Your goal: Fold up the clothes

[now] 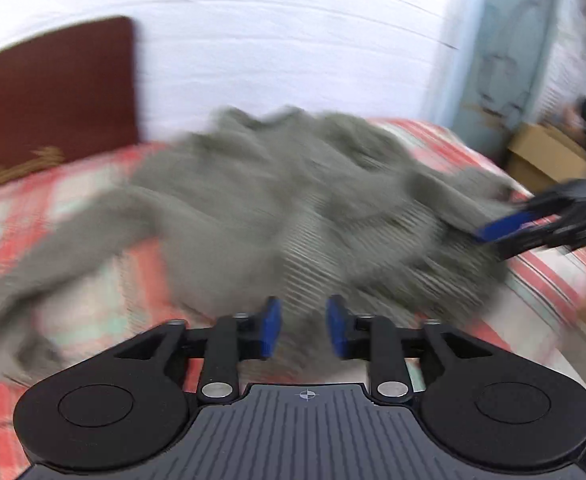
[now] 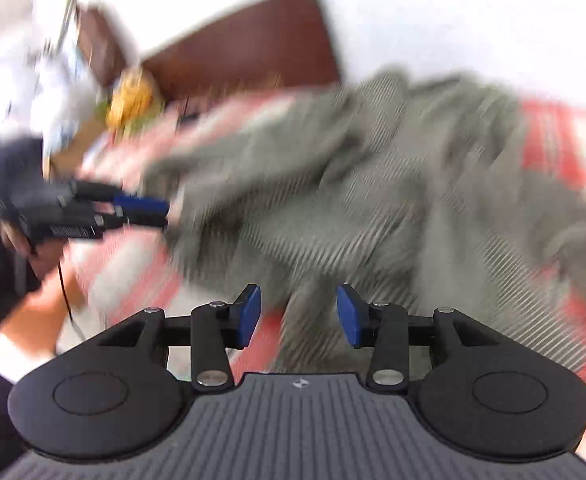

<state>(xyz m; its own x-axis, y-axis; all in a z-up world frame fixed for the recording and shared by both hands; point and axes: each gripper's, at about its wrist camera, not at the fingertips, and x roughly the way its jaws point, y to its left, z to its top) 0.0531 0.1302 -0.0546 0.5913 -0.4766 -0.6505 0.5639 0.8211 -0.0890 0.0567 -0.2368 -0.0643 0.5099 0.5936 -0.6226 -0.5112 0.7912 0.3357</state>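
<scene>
One crumpled grey-green ribbed knit garment (image 1: 277,200) lies heaped on the red-checked bed (image 1: 73,208). Both the left tongs (image 1: 303,328) and right tongs (image 2: 299,316) gape, released, nothing between them. Probably soft, limp, light (blur hides seams); grasp an edge.

Bright even daylight; heavy motion blur both views; fisheye bending at edges; dark corners.

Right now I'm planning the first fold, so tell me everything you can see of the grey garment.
The grey garment looks like a ribbed knit in grey-green, lying crumpled and unfolded in a loose heap across the red checked bedspread. One long part, maybe a sleeve, trails off to one side. Both views are blurred, so seams and collar cannot be made out. Neither gripper's fingers close on it.
</scene>
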